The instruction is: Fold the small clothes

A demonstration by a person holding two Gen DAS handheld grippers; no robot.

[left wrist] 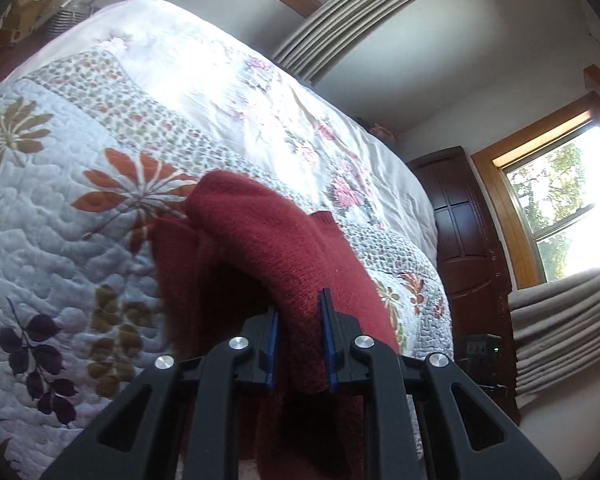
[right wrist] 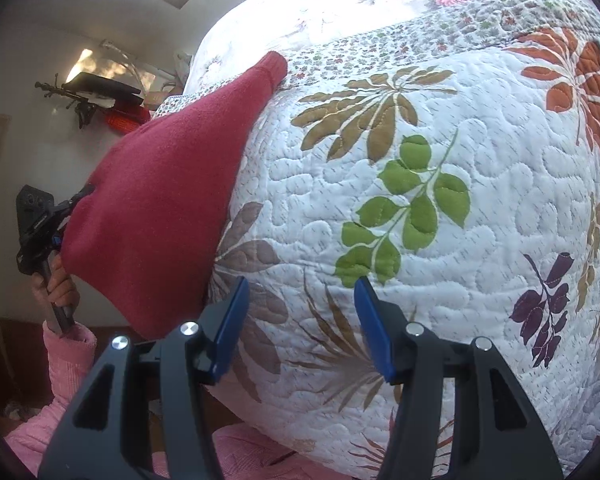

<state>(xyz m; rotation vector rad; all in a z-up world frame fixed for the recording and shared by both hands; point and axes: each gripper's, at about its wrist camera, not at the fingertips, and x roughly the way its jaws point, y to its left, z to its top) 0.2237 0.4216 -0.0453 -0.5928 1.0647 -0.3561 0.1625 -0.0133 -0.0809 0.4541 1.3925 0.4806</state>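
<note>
A dark red knitted garment [left wrist: 256, 248] hangs lifted over the quilted bed. My left gripper [left wrist: 298, 312] is shut on a thick fold of it, the knit bunched between the blue pads. In the right wrist view the same red garment [right wrist: 168, 192] stretches from the bed's left edge, a cuff resting on the quilt, down to the left gripper [right wrist: 62, 232] held by a hand in a pink sleeve. My right gripper [right wrist: 300, 300] stands open over the quilt near its front edge, nothing between its fingers, just right of the garment's lower part.
A floral quilt [right wrist: 440, 184] covers the bed [left wrist: 80, 240]. A dark wooden cabinet [left wrist: 468, 240], a window [left wrist: 560, 208] and grey curtains [left wrist: 564, 320] lie beyond the bed. A wall shelf with dark objects [right wrist: 100, 96] is at the left.
</note>
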